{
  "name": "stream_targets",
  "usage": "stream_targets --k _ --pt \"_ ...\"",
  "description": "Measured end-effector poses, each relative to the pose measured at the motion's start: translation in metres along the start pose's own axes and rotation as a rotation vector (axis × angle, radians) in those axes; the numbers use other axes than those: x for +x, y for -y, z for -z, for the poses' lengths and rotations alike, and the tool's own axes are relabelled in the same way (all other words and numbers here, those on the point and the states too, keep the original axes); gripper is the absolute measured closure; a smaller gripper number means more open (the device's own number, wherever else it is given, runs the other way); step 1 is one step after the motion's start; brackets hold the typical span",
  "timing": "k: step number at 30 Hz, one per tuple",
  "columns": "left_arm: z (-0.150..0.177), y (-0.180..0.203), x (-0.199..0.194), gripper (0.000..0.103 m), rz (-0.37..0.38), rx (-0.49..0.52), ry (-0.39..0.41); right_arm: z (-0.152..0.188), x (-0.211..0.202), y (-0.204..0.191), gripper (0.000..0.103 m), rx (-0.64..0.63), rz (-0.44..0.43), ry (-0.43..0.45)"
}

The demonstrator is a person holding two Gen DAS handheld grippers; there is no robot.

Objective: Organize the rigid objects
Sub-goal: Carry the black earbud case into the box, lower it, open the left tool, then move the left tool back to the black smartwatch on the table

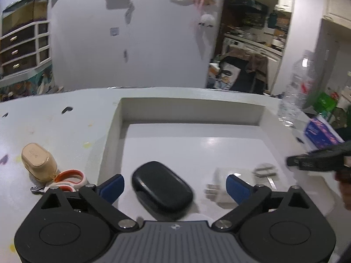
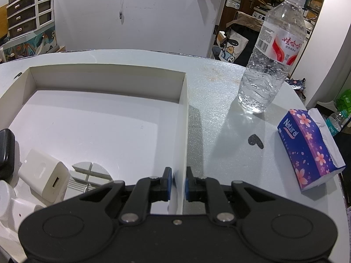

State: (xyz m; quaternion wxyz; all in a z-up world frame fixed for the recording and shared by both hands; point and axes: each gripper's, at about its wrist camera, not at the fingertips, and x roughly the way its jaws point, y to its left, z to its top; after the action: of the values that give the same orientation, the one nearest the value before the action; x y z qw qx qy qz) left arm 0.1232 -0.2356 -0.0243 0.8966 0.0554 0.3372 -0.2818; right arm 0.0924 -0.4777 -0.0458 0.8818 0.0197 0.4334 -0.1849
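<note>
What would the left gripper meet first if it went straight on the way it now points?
Most likely the black case lying in the white box, right between the open left gripper; depth is hard to judge.

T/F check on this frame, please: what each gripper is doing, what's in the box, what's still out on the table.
1. The right gripper is shut on the white box's wall. True.
2. The left gripper grips the black case. False: its jaws stand wide, clear of the case lying in the box.
3. The white charger lies inside the box. True.
4. The scissors are in the box. False: they lie on the table outside it, beside the beige case.
5. The water bottle lies on its side. False: it stands upright.
</note>
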Motion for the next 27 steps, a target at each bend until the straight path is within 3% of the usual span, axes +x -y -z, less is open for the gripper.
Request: stream_targets --k 12,21,27 --pt "0.019 0.028 -0.049 0.0 0.071 0.059 0.047 0.0 0.0 0.0 0.091 -0.001 0.002 0.0" --pt "0.034 0.03 -0.068 0.0 0.031 0.076 0.09 0.0 -0.001 0.0 0.09 -0.002 0.002 0.0" --pt "0.05 0.008 -0.08 0.0 -0.02 0.072 0.154 0.0 0.0 0.0 0.09 -0.003 0.003 0.0"
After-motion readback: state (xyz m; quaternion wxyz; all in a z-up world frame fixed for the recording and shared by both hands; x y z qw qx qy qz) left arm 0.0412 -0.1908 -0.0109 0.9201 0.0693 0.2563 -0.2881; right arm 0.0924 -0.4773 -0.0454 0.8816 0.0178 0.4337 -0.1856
